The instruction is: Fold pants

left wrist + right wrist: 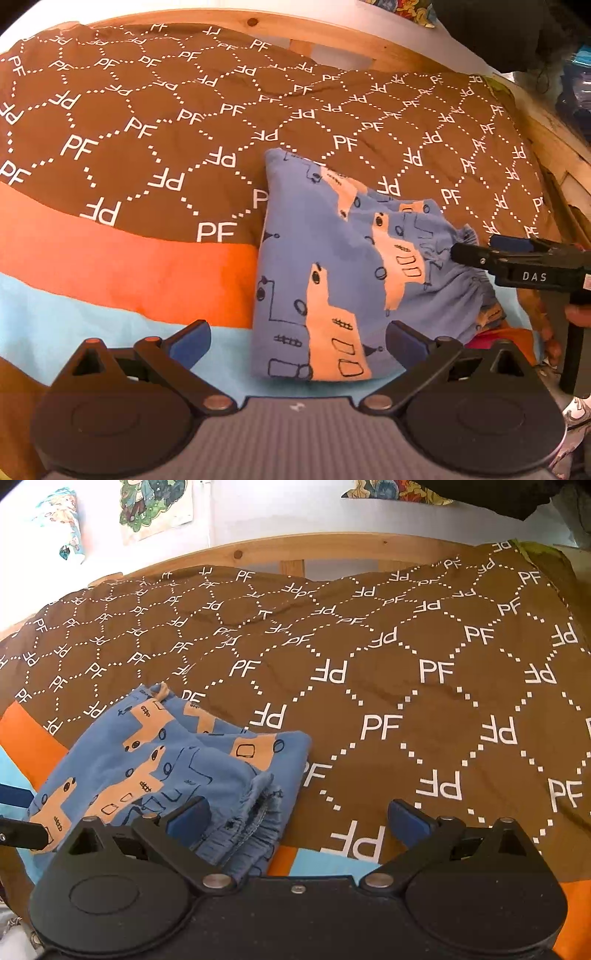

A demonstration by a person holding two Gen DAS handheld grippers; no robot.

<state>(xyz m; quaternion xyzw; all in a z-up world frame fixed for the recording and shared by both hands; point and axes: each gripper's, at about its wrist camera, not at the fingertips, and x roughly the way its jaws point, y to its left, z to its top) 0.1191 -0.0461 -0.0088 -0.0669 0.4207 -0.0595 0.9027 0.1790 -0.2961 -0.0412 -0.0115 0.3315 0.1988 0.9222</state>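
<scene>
Bed [258, 550]: wooden frame at 12 o'clock, brown "PF" quilt [147, 122] spread over it, orange and light-blue bands along near edge. Blue pants [332, 266] with peach print lie folded in compact stack on quilt, elastic waistband toward 3 o'clock in left wrist view. Left gripper [297, 341]: fingers spread wide, holding nothing, just short of stack's near edge. Right gripper [297, 819]: fingers parted, empty, left finger over waistband.

free: brown bedspread [424, 701] right and beyond | obstacle: folded pants [332, 266]; wooden bed rail [295, 550] behind
</scene>
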